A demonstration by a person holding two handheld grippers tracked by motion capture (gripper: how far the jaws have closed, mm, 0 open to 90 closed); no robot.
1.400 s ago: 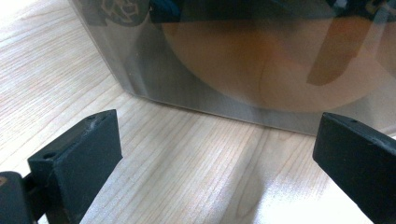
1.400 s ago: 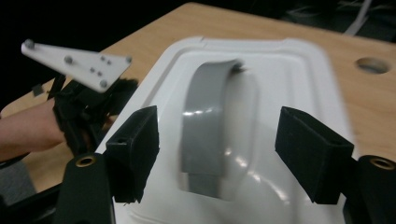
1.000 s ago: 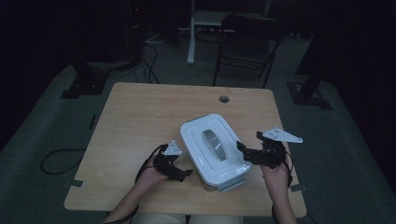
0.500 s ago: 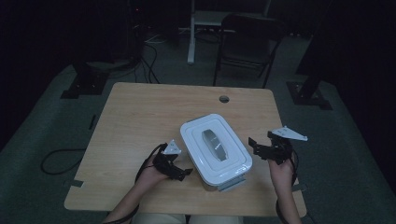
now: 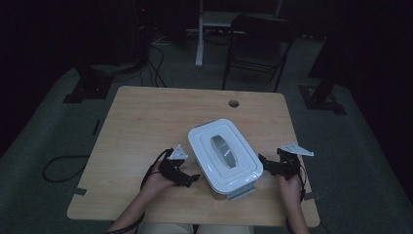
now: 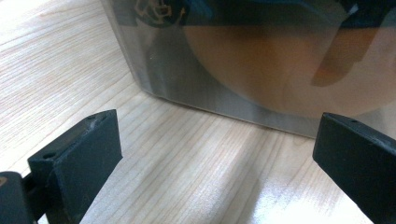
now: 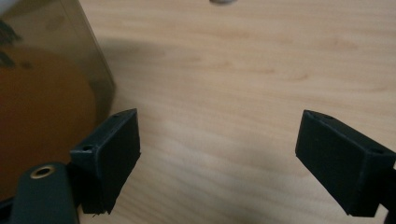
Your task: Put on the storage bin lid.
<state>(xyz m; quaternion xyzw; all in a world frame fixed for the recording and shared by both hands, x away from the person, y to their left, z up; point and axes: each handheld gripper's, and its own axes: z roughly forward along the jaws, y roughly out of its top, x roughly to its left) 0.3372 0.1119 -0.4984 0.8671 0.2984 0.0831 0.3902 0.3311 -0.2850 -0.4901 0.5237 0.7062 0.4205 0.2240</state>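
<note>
Right gripper is pulled back from the lidded container, which is left at the near middle of the table, with both it and the left gripper spread wide, nothing held.

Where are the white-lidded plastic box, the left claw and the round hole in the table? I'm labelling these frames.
white-lidded clear plastic box (image 5: pixel 225 155): high view, middle of its lid.
left claw (image 5: pixel 191 179): high view, between its fingertips.
round hole in the wooden table (image 5: pixel 234 103): high view, its centre.

Wooden table, folding chair behind it.
</note>
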